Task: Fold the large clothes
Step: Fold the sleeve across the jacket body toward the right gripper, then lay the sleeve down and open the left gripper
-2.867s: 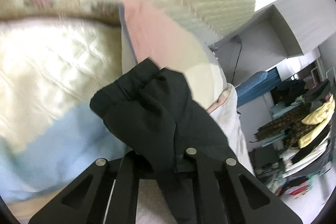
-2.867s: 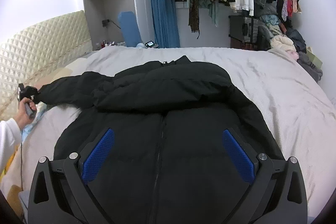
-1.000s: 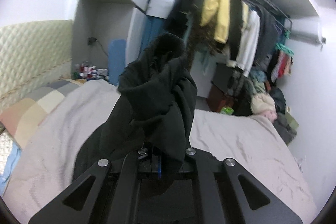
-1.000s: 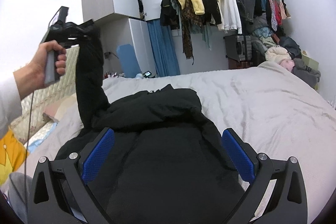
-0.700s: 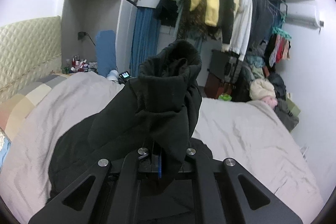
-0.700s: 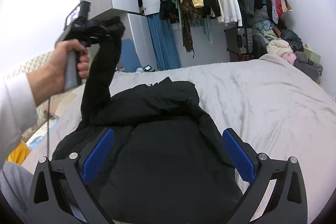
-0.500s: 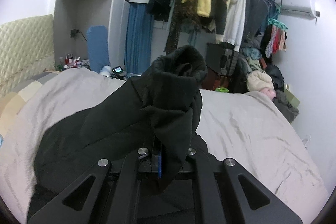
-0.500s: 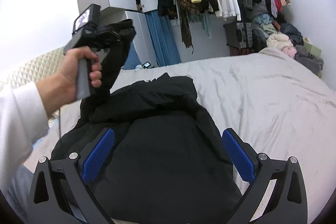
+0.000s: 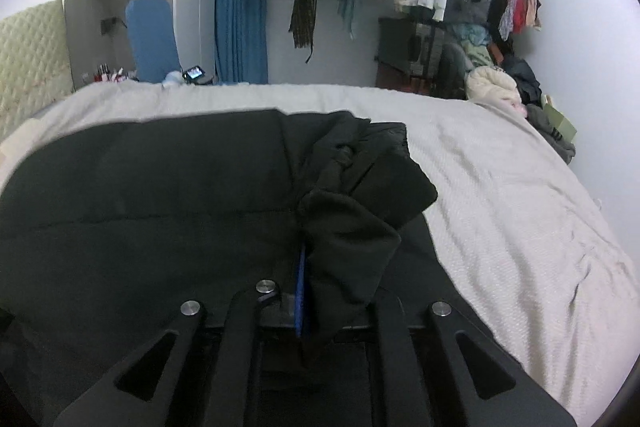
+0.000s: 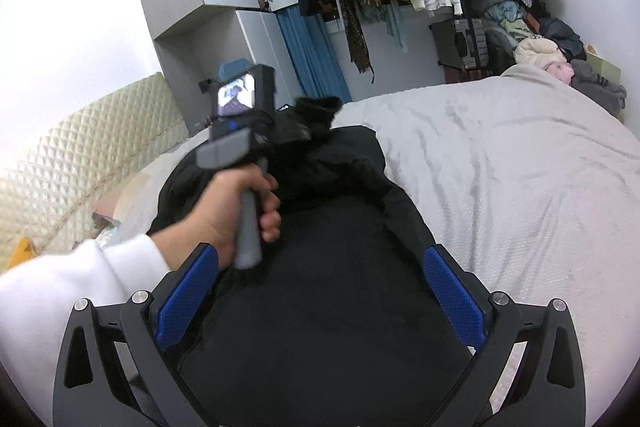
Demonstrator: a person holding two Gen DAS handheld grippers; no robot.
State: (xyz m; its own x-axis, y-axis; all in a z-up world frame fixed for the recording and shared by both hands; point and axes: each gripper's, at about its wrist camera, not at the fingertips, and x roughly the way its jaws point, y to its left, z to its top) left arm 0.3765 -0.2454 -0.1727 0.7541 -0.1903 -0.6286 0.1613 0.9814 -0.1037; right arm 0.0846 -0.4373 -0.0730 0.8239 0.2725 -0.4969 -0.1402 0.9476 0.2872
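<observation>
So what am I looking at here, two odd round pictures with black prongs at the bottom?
There is no robot. A person holds a hand-held claw in each hand, and each claw carries a wide-angle camera looking along its two fingers. One picture comes from the left claw, which is pinching the cuff of a sleeve of a black jacket. The jacket lies spread on a bed with a grey cover. The other picture comes from the right claw, which hangs open over the jacket with nothing in it, and it shows the left hand gripping its handle.

Matt black quilted jacket (image 9: 160,195); textured grey cloth bedspread (image 9: 500,187); padded headboard (image 10: 80,155)
</observation>
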